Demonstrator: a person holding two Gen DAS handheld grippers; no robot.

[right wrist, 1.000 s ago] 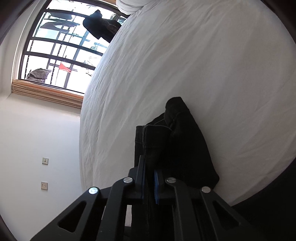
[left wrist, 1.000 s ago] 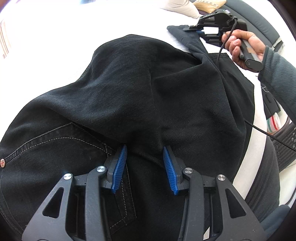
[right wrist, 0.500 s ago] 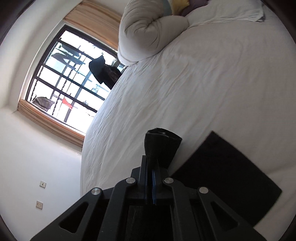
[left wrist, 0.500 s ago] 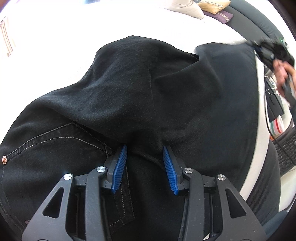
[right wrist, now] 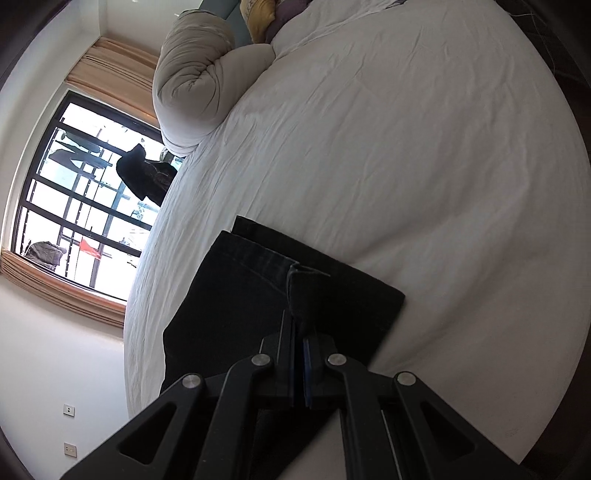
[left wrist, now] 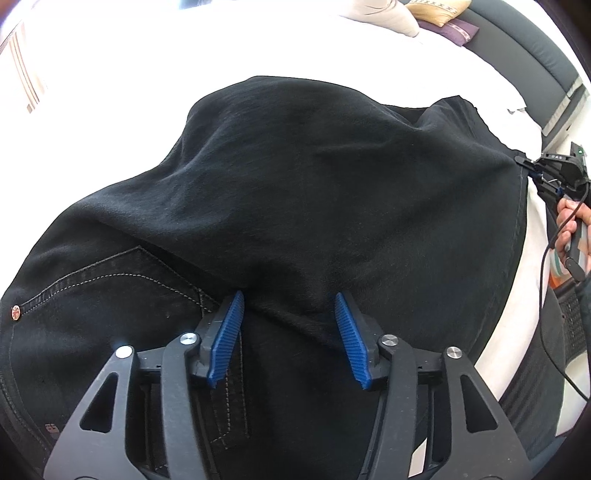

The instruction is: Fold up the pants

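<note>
Black pants (left wrist: 295,192) lie on a white bed (left wrist: 147,55), filling most of the left wrist view; a back pocket with pale stitching (left wrist: 110,280) is at lower left. My left gripper (left wrist: 288,336) is open, its blue pads pressed down on the fabric near a fold ridge. My right gripper (left wrist: 532,170) shows at the far right, shut on the leg hem and pulling it taut. In the right wrist view the right gripper (right wrist: 301,354) pinches the hem of the pants (right wrist: 258,295), whose leg ends lie flat on the sheet.
A rolled duvet (right wrist: 199,74) and pillows (right wrist: 262,14) lie at the head of the bed. A window (right wrist: 85,199) and wall sockets are at left. A dark headboard (left wrist: 524,44) runs along the upper right. A person's hand (left wrist: 570,229) holds the right gripper.
The right gripper has carried the leg hem from the upper middle out to the right, and spread the leg flat on the bed. The left gripper has stayed in place, open.
</note>
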